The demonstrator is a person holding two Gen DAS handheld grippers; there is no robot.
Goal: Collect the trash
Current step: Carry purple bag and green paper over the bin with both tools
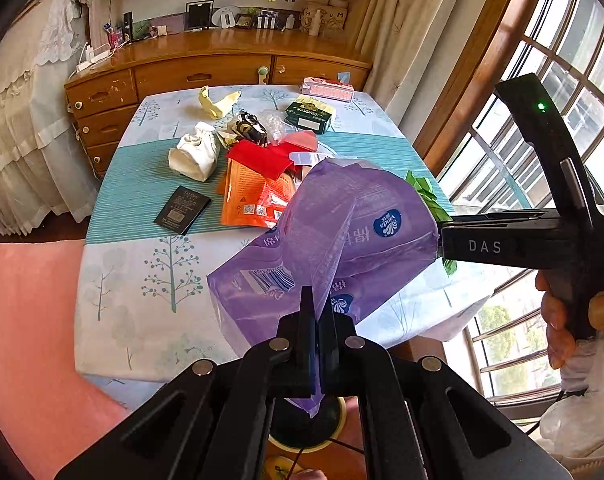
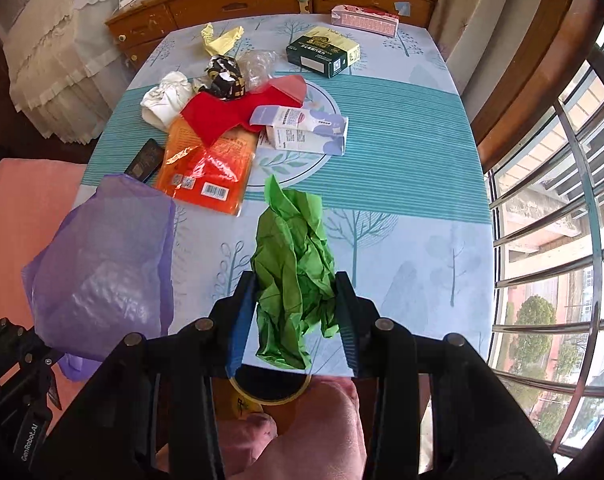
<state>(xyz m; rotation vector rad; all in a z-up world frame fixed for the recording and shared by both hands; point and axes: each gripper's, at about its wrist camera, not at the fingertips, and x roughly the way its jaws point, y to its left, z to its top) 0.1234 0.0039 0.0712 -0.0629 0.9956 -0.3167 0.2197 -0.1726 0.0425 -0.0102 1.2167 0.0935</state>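
A table (image 2: 401, 152) under a tree-print cloth with a teal striped band stands before a wooden dresser (image 1: 206, 72); barred windows (image 2: 549, 216) run along the right, a lace-draped bed (image 1: 18, 120) lies far left. Trash clusters left of centre: orange packet (image 2: 210, 168), red paper (image 2: 222, 114), white wad (image 2: 164, 98), white carton (image 2: 305, 130), green box (image 2: 323, 54), yellow scrap (image 2: 220, 40), black card (image 2: 144, 160). A purple bag (image 1: 341, 232) hangs over the near edge, its rim pinched flat in the fully closed left gripper (image 1: 315, 320). The right gripper (image 2: 296, 300), held level from the right and just beside the bag, clamps crumpled green paper (image 2: 294, 256) between part-closed fingers (image 2: 242, 312) above the near table.
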